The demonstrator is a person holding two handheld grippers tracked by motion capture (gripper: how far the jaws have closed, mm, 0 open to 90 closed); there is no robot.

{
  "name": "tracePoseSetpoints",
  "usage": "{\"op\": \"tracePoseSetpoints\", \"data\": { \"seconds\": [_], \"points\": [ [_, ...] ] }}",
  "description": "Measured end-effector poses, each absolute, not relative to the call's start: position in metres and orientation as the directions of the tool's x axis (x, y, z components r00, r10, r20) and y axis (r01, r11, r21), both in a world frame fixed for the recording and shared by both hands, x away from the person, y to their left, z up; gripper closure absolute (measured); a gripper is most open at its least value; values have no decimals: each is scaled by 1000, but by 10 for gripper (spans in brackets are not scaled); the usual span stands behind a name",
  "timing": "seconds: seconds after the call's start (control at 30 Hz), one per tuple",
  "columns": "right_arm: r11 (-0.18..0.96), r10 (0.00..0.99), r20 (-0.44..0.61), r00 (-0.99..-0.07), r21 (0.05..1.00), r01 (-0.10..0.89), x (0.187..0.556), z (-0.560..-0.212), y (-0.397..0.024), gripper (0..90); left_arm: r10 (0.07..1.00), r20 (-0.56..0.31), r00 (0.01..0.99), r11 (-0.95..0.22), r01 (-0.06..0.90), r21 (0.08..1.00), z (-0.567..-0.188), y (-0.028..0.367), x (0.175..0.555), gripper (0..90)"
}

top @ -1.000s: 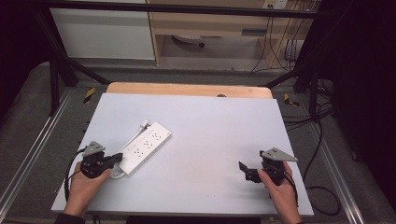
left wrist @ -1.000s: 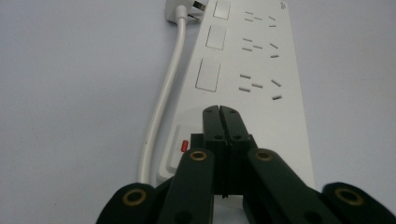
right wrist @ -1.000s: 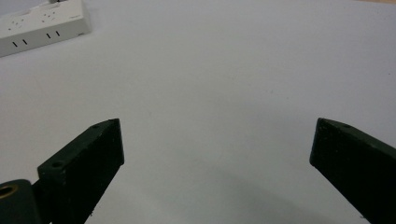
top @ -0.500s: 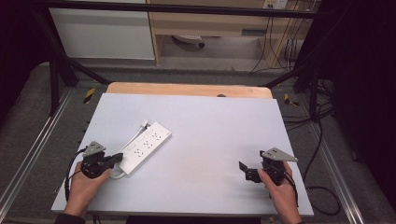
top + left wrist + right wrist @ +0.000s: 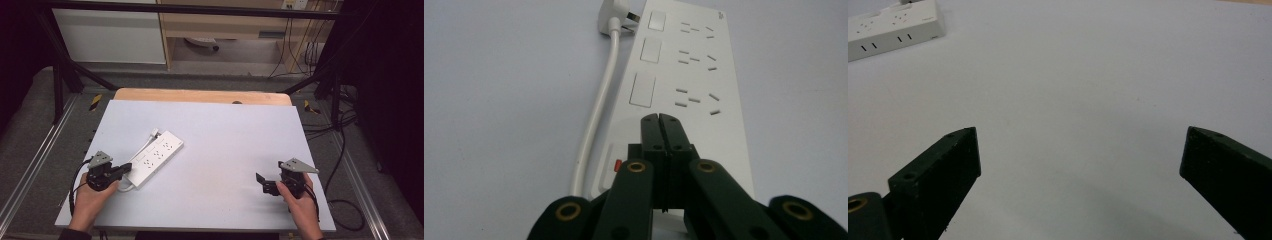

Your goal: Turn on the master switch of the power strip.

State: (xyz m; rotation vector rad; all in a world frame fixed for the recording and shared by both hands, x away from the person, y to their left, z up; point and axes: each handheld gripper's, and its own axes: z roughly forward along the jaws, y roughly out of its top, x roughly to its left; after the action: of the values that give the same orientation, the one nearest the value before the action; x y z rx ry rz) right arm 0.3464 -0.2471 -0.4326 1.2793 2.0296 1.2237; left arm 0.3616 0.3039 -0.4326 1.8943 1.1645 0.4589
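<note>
A white power strip [image 5: 155,157] lies at an angle on the left part of the pale grey table [image 5: 230,135]. Its white cable [image 5: 599,105] runs along its side to a plug [image 5: 616,17] lying at its far end. My left gripper [image 5: 125,168] is shut with nothing between its jaws, and its tips [image 5: 659,117] hover just over the strip's near end, by the red switch [image 5: 616,165]. My right gripper [image 5: 263,183] rests near the table's front right and is wide open [image 5: 1080,140] over bare tabletop. The power strip [image 5: 893,25] lies far off at its upper left.
A wooden board edge [image 5: 200,96] runs along the table's far side. Metal frame rails [image 5: 30,170] flank the table. Cables [image 5: 345,150] trail on the floor at the right. White cabinets [image 5: 110,35] stand beyond the table.
</note>
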Motion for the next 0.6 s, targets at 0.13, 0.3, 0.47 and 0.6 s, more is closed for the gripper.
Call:
{"op": "tracePoseSetpoints", "data": {
  "seconds": [0.13,0.3,0.47,0.6],
  "points": [
    [180,877,82,-473,857,482,346,-433,-247,33,855,-116,505,-206,537,818,-431,304,361,900],
    [180,877,82,-473,857,483,347,-433,-247,33,854,-114,507,-198,521,830,-431,303,360,900],
    [179,878,83,-472,857,483,347,-433,-247,32,857,-112,503,-186,505,843,-429,303,360,851],
    [179,878,83,-472,857,484,347,-433,-247,32,862,-105,496,-180,493,851,-428,301,360,733]
  ]
}}
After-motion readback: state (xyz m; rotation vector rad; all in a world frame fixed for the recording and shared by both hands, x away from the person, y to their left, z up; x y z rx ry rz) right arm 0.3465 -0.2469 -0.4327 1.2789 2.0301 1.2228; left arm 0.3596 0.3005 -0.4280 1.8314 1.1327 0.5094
